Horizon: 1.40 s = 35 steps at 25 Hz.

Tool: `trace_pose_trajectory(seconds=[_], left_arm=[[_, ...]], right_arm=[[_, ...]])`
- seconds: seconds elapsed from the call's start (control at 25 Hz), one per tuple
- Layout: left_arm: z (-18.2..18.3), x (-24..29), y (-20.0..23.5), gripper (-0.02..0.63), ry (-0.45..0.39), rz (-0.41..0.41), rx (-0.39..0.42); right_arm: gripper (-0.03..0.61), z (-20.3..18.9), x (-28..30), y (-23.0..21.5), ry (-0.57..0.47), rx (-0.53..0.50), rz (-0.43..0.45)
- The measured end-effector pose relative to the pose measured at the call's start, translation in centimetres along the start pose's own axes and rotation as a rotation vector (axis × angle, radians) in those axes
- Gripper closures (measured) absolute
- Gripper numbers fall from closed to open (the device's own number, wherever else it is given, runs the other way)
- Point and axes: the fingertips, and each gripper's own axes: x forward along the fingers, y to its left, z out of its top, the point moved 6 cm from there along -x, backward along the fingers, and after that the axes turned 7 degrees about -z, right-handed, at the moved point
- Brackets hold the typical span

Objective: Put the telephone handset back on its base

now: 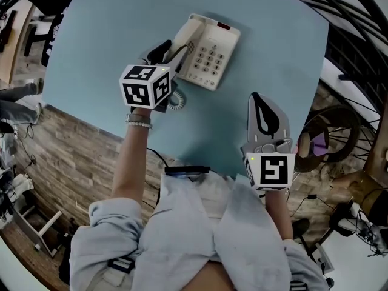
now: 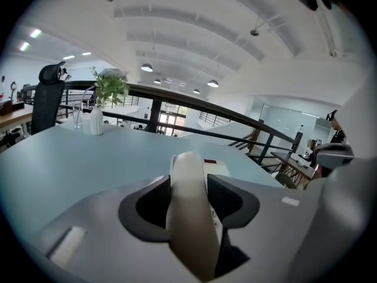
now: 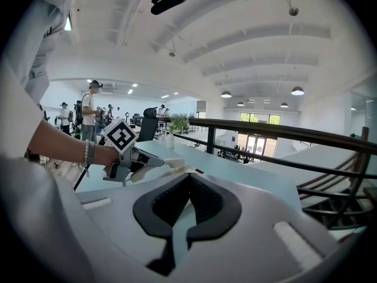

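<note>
My left claw (image 2: 188,200) is clenched on the handset (image 1: 185,34), which lies along the left side of the base (image 1: 211,54). I cannot tell whether it is seated. My right claw (image 3: 188,200) is closed on nothing, well apart.

Risk: release with the handset askew would leave it off the cradle, and the coiled cord (image 1: 177,99) could drag it.

The surface (image 1: 109,35) is pale blue. The room is an open office with a railing.

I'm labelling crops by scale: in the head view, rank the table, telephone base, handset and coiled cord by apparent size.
1. table
2. telephone base
3. handset, its near end covered by the left gripper
4. coiled cord, only a short loop showing
</note>
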Motion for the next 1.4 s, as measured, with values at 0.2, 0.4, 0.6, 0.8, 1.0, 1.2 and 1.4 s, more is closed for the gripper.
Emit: trace_pose_trajectory(seconds=[0.2, 0.4, 0.6, 0.8, 1.0, 1.2, 1.4], left_arm=[[0.1, 1.0, 0.5, 0.416, 0.004, 0.035, -0.004], [0.1, 1.8, 0.6, 0.416, 0.006, 0.063, 0.008], [0.2, 2.5, 0.4, 0.416, -0.001, 0.098, 0.032], [-0.1, 3.1, 0.0, 0.416, 0.011, 0.137, 0.064], [-0.7, 3.6, -0.2, 0.416, 0.028, 0.171, 0.072], [-1.2, 3.9, -0.6, 0.416, 0.052, 0.202, 0.112], [-1.0, 4.0, -0.6, 0.416, 0.063, 0.196, 0.097]], right_arm=[[0.574, -0.1, 0.2, -0.1, 0.011, 0.004, -0.005], [0.573, -0.4, 0.2, -0.1, 0.016, 0.004, -0.008], [0.573, -0.3, 0.0, 0.0, 0.015, 0.004, -0.015], [0.574, -0.1, 0.0, -0.2, 0.018, 0.003, -0.018], [0.572, -0.2, 0.1, -0.1, 0.016, 0.011, -0.019], [0.573, -0.3, -0.2, -0.2, 0.018, 0.010, -0.018], [0.574, -0.3, -0.2, -0.1, 0.023, 0.003, -0.011]])
